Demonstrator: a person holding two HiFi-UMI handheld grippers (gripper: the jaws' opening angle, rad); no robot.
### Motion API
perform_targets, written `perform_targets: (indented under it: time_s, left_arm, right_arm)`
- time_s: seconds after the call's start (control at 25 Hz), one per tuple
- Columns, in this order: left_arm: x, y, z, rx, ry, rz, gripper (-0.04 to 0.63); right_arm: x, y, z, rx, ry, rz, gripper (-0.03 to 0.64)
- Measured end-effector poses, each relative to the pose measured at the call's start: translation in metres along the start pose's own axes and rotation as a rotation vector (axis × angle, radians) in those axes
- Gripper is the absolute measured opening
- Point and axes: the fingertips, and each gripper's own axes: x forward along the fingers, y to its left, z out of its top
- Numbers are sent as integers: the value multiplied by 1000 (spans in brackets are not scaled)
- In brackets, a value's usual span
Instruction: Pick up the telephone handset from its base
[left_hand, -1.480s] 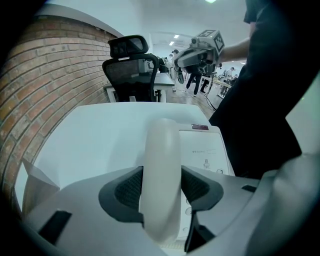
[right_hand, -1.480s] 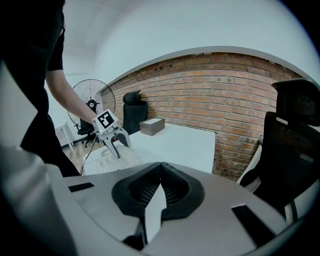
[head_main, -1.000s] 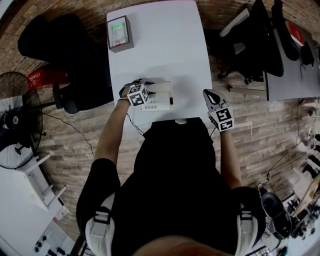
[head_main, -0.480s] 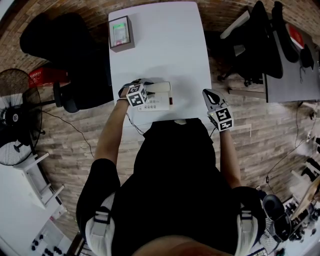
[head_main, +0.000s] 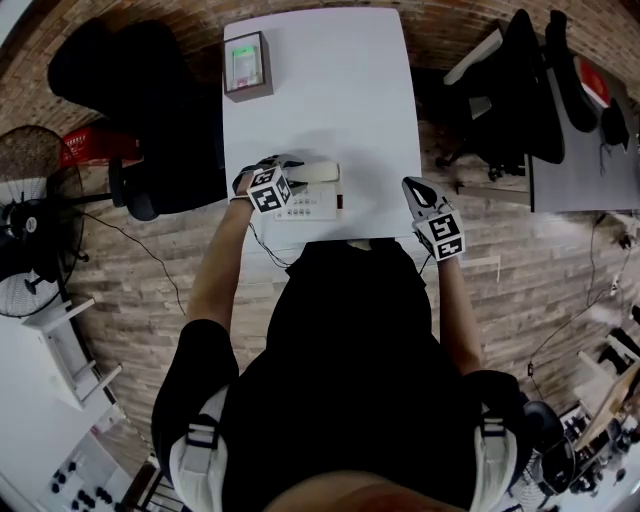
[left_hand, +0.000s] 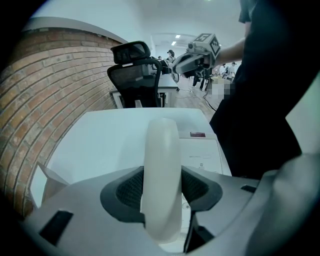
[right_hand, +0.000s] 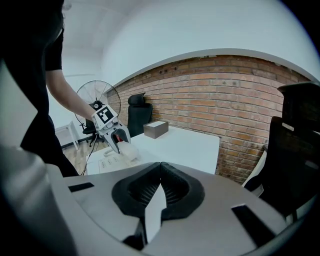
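A white telephone base (head_main: 314, 206) with a keypad sits near the front edge of the white table (head_main: 340, 90). Its cream handset (head_main: 318, 173) lies along the far side of the base. My left gripper (head_main: 291, 166) is shut on the handset (left_hand: 161, 175), which runs between the pads above the base (left_hand: 204, 156). Whether the handset is clear of the cradle I cannot tell. My right gripper (head_main: 413, 187) hangs over the table's right edge, shut with nothing in it (right_hand: 160, 189). From the right gripper view, the left gripper (right_hand: 118, 138) holds the handset (right_hand: 128, 150) just over the base (right_hand: 106, 163).
A grey box with a green display (head_main: 245, 66) stands at the table's far left corner. A black office chair (head_main: 130, 100) is left of the table, another (head_main: 510, 90) to its right. A floor fan (head_main: 30, 240) is far left. The phone cord (head_main: 262, 245) hangs off the front edge.
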Motion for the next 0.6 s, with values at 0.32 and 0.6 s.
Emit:
perform_targets:
  time_s: [0.32,0.6]
  left_arm:
    - [-17,3,2,-60,-13,52,221]
    - [-28,2,8,-143,-50,118,221]
  right_arm:
    - [1,-2,1,-29,-3,39,0]
    - [2,-5,7,-60,-7,75,0]
